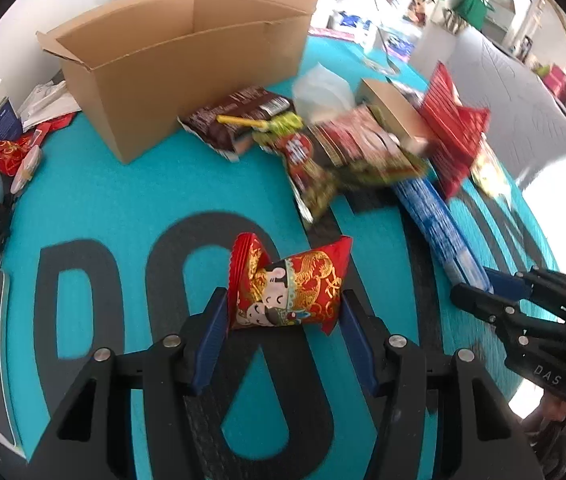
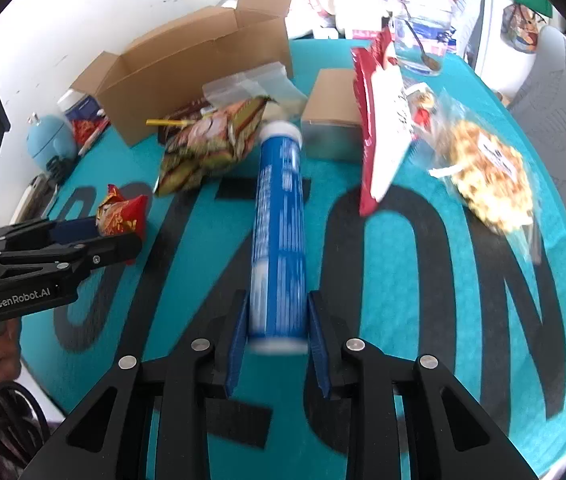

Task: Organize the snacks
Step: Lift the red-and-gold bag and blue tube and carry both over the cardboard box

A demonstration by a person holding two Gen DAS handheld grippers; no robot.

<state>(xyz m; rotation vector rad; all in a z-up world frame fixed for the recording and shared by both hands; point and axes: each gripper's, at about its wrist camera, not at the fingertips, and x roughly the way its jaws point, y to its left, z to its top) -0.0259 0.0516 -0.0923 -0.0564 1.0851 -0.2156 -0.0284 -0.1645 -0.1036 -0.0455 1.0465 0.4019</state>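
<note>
My left gripper (image 1: 285, 308) is shut on a small red snack packet with gold print and cartoon figures (image 1: 289, 286), held above the teal mat; it also shows in the right wrist view (image 2: 121, 216). My right gripper (image 2: 279, 320) is shut on the near end of a long blue tube with white caps (image 2: 279, 220), which points away toward the snack pile. In the left wrist view the tube (image 1: 431, 216) runs to the right gripper (image 1: 495, 288). An open cardboard box (image 1: 179, 68) stands at the back left (image 2: 187, 72).
A pile of snacks lies mid-table: a brown packet (image 1: 235, 114), green-red bags (image 2: 211, 140), a red-white bag (image 2: 379, 120), a small brown carton (image 2: 333, 116), a clear bag of yellow snacks (image 2: 487, 172). A glass with a spoon (image 2: 419, 44) stands behind. The teal mat (image 1: 123, 208) covers the table.
</note>
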